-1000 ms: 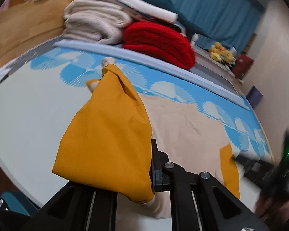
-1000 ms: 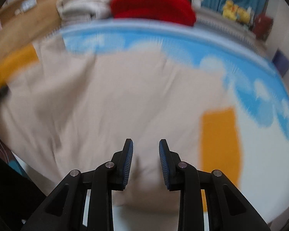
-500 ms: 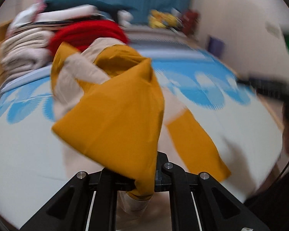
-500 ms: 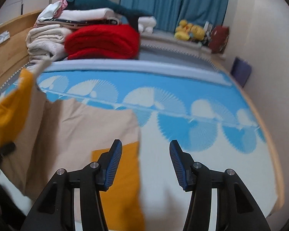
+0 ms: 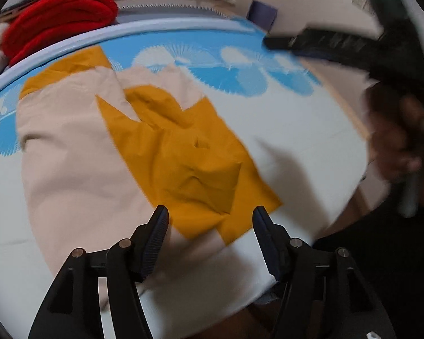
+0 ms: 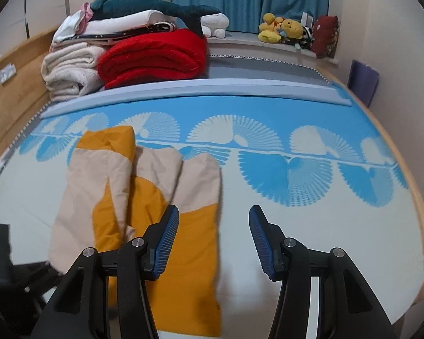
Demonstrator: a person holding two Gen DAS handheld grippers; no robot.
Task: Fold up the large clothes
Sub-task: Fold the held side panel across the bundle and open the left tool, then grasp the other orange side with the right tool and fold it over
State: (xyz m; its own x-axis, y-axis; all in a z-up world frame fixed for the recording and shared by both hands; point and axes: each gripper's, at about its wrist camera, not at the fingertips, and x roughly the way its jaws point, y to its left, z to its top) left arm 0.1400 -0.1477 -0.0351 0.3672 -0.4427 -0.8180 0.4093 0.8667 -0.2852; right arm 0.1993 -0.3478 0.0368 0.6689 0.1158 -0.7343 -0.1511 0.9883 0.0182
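A beige and mustard-yellow garment [image 5: 189, 163] lies folded over on the white and blue bed sheet [image 5: 291, 130]. My left gripper [image 5: 210, 214] hovers just above the garment's near mustard edge. Its jaws are opening, and the cloth lies loose below them with no pad pressing on it. In the right wrist view the same garment [image 6: 189, 243] lies at lower left. My right gripper [image 6: 214, 212] stands open over its right edge and the bare sheet [image 6: 296, 226], holding nothing. A blurred hand [image 5: 395, 141] holding the right gripper shows at the right of the left wrist view.
A pile of folded bedding stands at the bed's far left: a red blanket [image 6: 155, 56], beige towels [image 6: 70, 70] and more on top. Plush toys [image 6: 282, 31] sit on the window ledge before blue curtains. A wooden bed frame [image 6: 14, 93] runs along the left.
My left gripper carried the mustard sleeve across the garment, then opened and dropped it flat on the bed. My right gripper opened wider and swung off to the garment's right edge.
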